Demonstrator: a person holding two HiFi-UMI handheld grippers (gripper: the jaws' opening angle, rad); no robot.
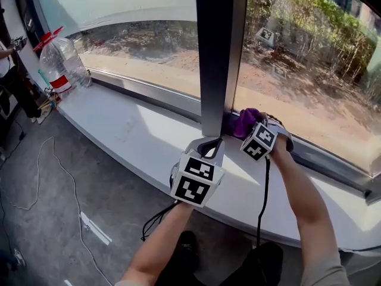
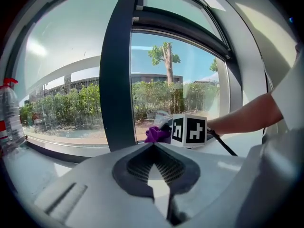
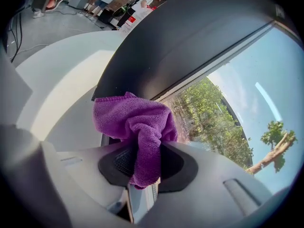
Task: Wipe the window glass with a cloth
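Clamps purple cloth [image 3: 135, 122] in right gripper [image 3: 145, 160], at lower left corner of right window glass [image 1: 297, 58], beside dark mullion [image 1: 217, 52]; holds left gripper [image 2: 153, 148] clenched, empty, nearer, over white sill [image 1: 137, 136].

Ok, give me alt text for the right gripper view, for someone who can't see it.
The right gripper is shut on a bunched purple cloth near the dark window frame. At right, window glass shows trees and sky.

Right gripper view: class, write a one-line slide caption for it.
The right gripper, shut on a purple cloth, holds it near the dark window frame, beside the glass.
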